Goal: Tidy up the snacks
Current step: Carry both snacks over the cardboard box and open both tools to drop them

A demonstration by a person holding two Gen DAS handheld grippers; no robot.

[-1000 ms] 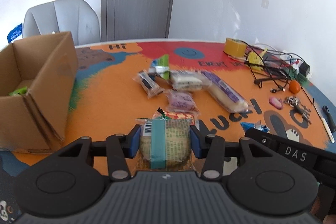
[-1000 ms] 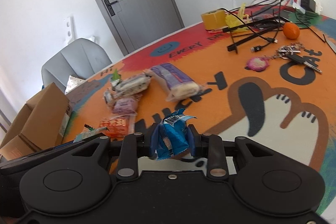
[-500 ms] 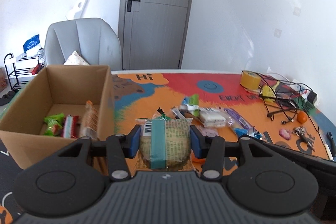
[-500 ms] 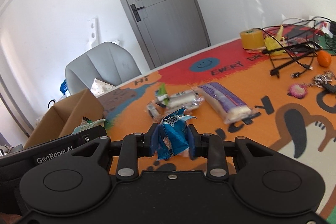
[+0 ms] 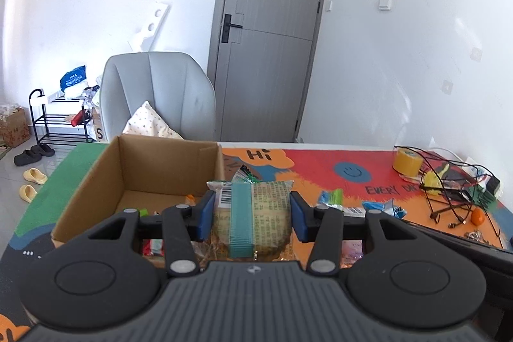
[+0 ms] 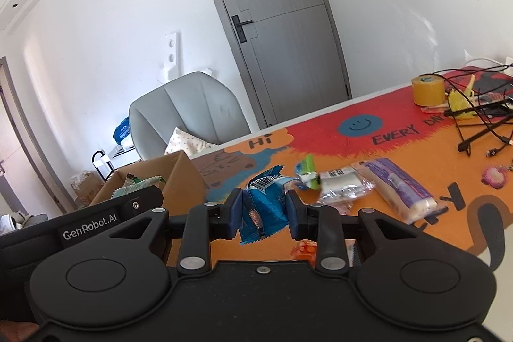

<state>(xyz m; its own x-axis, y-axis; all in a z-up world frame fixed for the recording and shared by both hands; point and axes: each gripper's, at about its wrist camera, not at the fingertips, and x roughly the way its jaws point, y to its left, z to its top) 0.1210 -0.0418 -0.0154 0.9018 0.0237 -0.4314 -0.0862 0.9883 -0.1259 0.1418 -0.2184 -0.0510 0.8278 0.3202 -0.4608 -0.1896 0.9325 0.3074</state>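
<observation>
My left gripper (image 5: 253, 215) is shut on a tan snack packet with a teal stripe (image 5: 255, 213), held in the air just right of the open cardboard box (image 5: 96, 181). The box has several snacks at its bottom. My right gripper (image 6: 263, 212) is shut on a crumpled blue snack packet (image 6: 261, 207), held above the orange mat. The box also shows in the right wrist view (image 6: 182, 178), behind the left gripper's body. On the mat lie a green packet (image 6: 306, 172), a clear-wrapped white snack (image 6: 344, 186) and a long purple-wrapped bread (image 6: 400, 189).
A yellow tape roll (image 6: 428, 90), black cables (image 6: 477, 120), a pink keychain (image 6: 495, 177) and an orange fruit (image 5: 477, 215) lie at the mat's right. A grey chair (image 5: 157, 95) stands behind the box. A small red packet (image 6: 304, 249) lies under my right gripper.
Both grippers have risen and swung left toward the box with their packets still held. The box now sits right in front of my left gripper.
</observation>
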